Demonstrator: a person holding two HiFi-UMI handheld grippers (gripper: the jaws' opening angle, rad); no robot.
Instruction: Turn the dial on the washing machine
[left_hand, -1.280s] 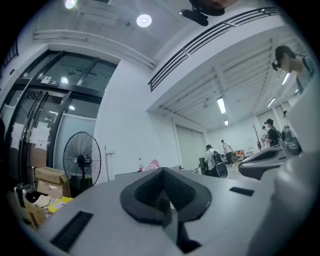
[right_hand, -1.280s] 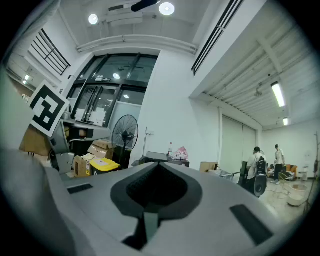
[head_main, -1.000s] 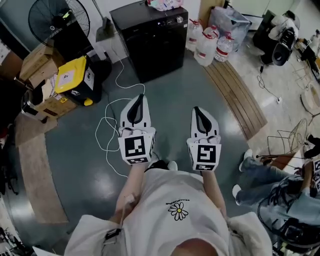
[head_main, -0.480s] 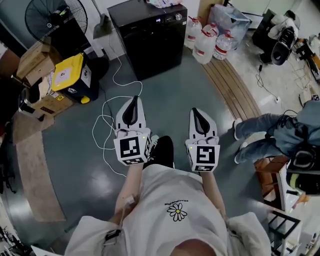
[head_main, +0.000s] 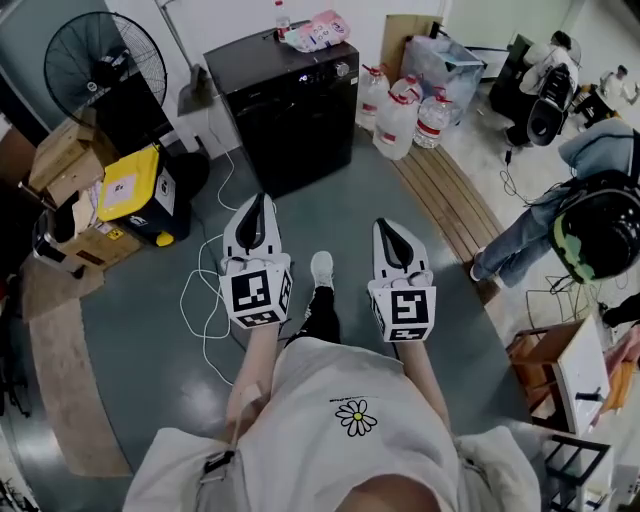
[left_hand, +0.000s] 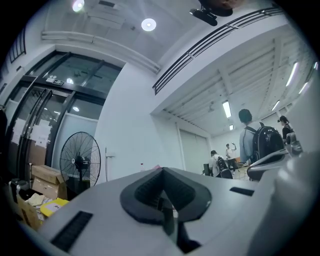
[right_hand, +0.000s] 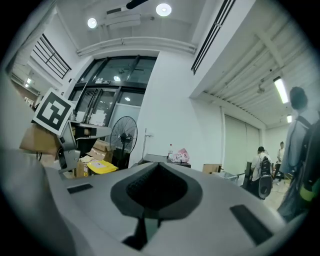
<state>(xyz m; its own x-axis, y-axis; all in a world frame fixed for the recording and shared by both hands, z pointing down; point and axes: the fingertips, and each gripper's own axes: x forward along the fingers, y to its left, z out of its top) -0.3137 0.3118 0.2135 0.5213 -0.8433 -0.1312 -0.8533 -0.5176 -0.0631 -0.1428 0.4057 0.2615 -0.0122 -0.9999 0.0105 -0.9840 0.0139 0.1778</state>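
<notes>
Left gripper view: the left gripper (left_hand: 162, 187) has its fingers (left_hand: 142, 192) clenched together, with nothing between them.
Right gripper view: the right gripper (right_hand: 156, 187) also has its fingers (right_hand: 172, 192) pressed shut and empty.
Both grippers: held side by side in the air, well short of the washing machine (head_main: 285, 110), tips pointing toward its front and touching nothing.
Dial: a small round knob (head_main: 343, 71) on the washing machine's top front strip, near the right end as the person faces it; no gripper is on it.
Washing machine: black and box-shaped, door side toward the person.
On top of the washing machine: a pink packet (head_main: 318, 30) near the back edge and a small bottle (head_main: 281, 15) beside it.
Left of the washing machine: a standing fan (head_main: 95, 65), then a yellow box (head_main: 135, 180) and cardboard boxes (head_main: 60, 150) nearer the person.
Right of the washing machine: a cluster of large water jugs (head_main: 400, 110) just beside it, with wooden boards (head_main: 450, 200) running out from them.
Floor in front of the washing machine: grey (head_main: 150, 330), with a white cable (head_main: 205, 290) looping from the machine's left corner to below the left gripper.
Shoe: the person's white shoe (head_main: 321, 268) shows between the grippers, toe toward the washing machine.
Far right of the washing machine: another person (head_main: 590, 220) with a headset, bent over.
</notes>
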